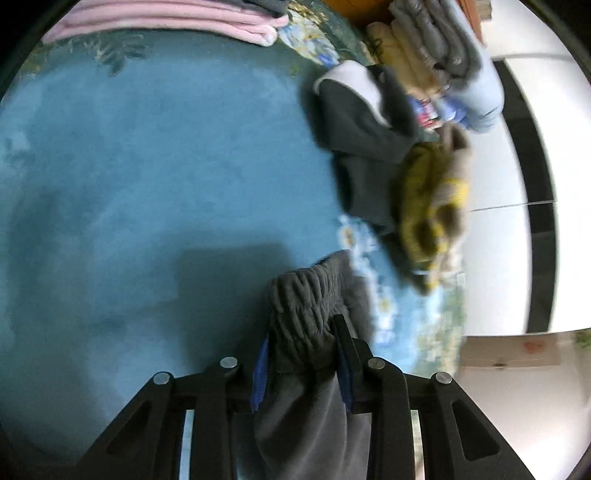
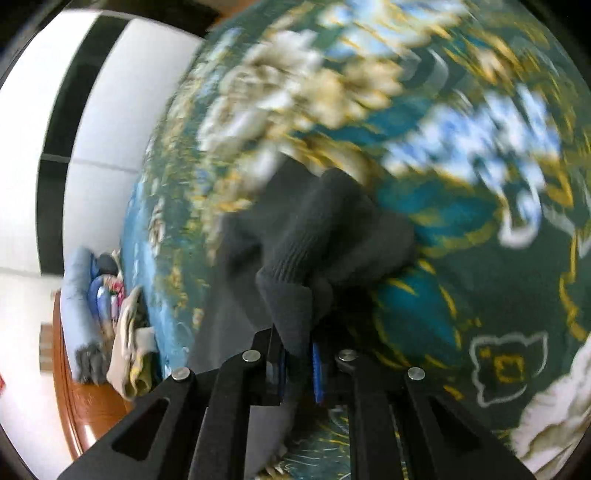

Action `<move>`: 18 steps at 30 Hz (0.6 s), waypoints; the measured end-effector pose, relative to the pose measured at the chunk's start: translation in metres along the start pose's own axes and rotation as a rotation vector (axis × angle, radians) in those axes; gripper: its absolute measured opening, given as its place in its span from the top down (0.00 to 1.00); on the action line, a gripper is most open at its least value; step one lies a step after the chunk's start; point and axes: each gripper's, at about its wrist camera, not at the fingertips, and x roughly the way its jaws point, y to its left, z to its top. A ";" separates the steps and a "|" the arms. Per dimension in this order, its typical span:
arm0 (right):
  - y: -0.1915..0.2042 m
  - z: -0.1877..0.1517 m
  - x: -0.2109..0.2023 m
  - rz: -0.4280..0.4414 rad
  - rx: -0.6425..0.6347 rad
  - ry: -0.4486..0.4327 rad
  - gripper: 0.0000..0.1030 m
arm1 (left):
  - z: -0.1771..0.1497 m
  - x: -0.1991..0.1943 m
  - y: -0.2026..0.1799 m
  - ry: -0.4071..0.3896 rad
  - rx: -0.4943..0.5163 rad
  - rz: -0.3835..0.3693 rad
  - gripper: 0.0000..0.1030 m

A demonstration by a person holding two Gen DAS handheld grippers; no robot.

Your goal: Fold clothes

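grey trousers [image 1: 310,314] pinched between left gripper [image 1: 301,354] and right gripper [image 2: 297,354] fingers.

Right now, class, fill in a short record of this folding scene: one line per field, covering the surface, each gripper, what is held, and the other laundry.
surface: blue floral blanket
left gripper: shut on the grey trousers at the gathered waistband
right gripper: shut on a ribbed cuff of dark grey fabric
unfolded heap: dark garment and yellow-brown garment
folded items: pink stack, grey and pale blue pile
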 end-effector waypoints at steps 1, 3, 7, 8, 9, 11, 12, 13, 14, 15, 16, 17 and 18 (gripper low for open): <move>-0.005 -0.001 0.001 0.003 0.019 -0.002 0.89 | 0.000 0.001 -0.002 -0.001 0.012 0.015 0.67; -0.004 0.000 0.001 -0.002 0.019 0.005 0.88 | 0.000 0.000 -0.001 0.002 0.005 0.020 0.66; 0.005 0.004 -0.003 -0.026 -0.004 0.027 0.85 | 0.003 0.003 0.004 0.017 -0.045 -0.005 0.65; 0.008 0.004 -0.008 -0.041 -0.019 0.023 0.79 | 0.003 0.002 0.004 0.018 -0.047 -0.008 0.65; 0.011 0.005 -0.013 -0.055 -0.034 0.019 0.69 | 0.003 0.001 0.004 0.019 -0.049 -0.011 0.64; 0.018 0.008 -0.030 -0.088 -0.075 -0.021 0.58 | 0.002 0.001 0.004 0.020 -0.054 -0.015 0.64; 0.022 0.010 -0.038 -0.109 -0.098 -0.046 0.58 | 0.002 0.000 0.003 0.018 -0.055 -0.013 0.64; 0.035 0.009 -0.045 -0.122 -0.152 -0.072 0.58 | 0.001 0.000 0.003 0.016 -0.054 -0.011 0.64; 0.047 0.009 -0.051 -0.135 -0.207 -0.097 0.58 | 0.000 0.000 0.002 0.012 -0.051 -0.009 0.64; 0.060 0.006 -0.055 -0.146 -0.265 -0.115 0.57 | 0.000 0.000 0.001 0.008 -0.047 -0.006 0.64; 0.077 -0.012 -0.038 -0.143 -0.351 -0.065 0.57 | -0.001 0.000 0.000 0.005 -0.042 -0.002 0.64; 0.094 -0.030 -0.021 -0.140 -0.436 -0.015 0.57 | -0.001 0.000 0.000 0.004 -0.039 0.000 0.64; 0.111 -0.047 -0.004 -0.137 -0.520 0.035 0.57 | -0.001 0.000 0.000 0.005 -0.041 -0.001 0.64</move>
